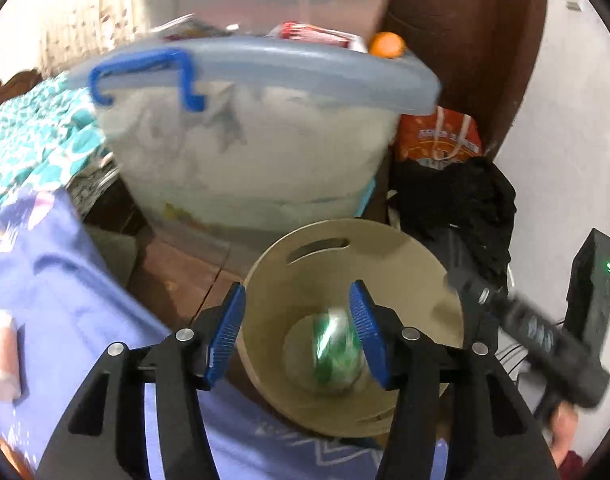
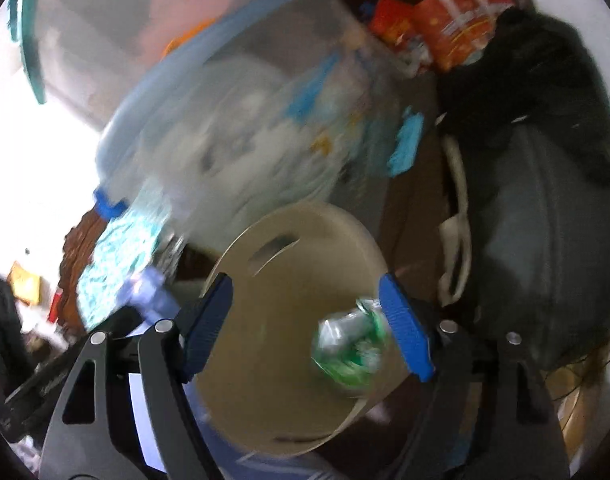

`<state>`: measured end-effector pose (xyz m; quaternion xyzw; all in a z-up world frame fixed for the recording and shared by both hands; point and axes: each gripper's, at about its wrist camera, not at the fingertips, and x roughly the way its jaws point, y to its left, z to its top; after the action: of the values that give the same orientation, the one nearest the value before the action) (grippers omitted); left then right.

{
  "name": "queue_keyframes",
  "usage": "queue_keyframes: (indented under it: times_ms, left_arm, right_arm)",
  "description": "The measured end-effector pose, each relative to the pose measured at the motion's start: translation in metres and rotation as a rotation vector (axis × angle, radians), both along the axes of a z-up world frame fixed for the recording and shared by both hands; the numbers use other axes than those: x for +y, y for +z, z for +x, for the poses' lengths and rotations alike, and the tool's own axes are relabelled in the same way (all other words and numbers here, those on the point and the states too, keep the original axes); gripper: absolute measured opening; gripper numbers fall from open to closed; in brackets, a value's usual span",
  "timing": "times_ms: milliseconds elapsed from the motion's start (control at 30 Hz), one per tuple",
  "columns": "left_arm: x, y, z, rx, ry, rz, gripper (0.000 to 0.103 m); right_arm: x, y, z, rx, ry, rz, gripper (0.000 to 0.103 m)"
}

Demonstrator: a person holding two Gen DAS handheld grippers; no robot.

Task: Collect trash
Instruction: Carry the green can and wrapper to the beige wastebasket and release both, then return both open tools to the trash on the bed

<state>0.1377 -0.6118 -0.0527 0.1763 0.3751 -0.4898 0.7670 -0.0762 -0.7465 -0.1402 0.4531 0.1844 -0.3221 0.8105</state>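
Blue-padded, the left gripper (image 1: 297,334) hangs open above the beige bin (image 1: 417,264), grasping nothing; the green-and-white wrapper (image 1: 337,354) lies on the bin's bottom, likely dropped there as trash. From the right wrist, the right gripper (image 2: 305,328) gapes wide over the bin, the wrapper beside one pad. No writing is legible.

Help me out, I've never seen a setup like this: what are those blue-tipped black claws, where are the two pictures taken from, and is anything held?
A person holds two hand grippers; a camera on each looks along its fingers. The left gripper and the right gripper both stand open over a beige bin. A crumpled green wrapper shows blurred inside the bin; neither gripper holds it. Behind stands a clear tub with a blue lid. The right view is motion-blurred.
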Motion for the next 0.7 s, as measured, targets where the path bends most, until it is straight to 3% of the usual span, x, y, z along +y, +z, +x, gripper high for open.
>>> queue_keyframes:
  times_ms: [133,267,333,567,700]
  left_arm:
    - [0.037,0.001,0.009,0.044,0.033,-0.015,0.052]
    - [0.077,0.001,0.011,0.079,0.056,-0.015,0.054]
    - [0.098,0.001,0.012,0.089,0.071,-0.012,0.055]
    - [0.192,0.008,0.01,0.077,0.148,-0.018,0.058]
    - [0.248,0.017,0.01,0.043,0.212,-0.013,0.061]
  right_arm:
    - [-0.027,-0.026,-0.015,-0.001,-0.066,0.108,0.073]
    - [-0.035,-0.053,0.004,0.009,0.038,0.242,0.061]
    - [-0.028,-0.061,0.014,0.01,0.076,0.286,0.06]
    - [0.005,-0.06,0.041,0.023,0.177,0.295,0.062]
    - [0.009,-0.056,0.03,0.057,0.119,0.269,0.066]
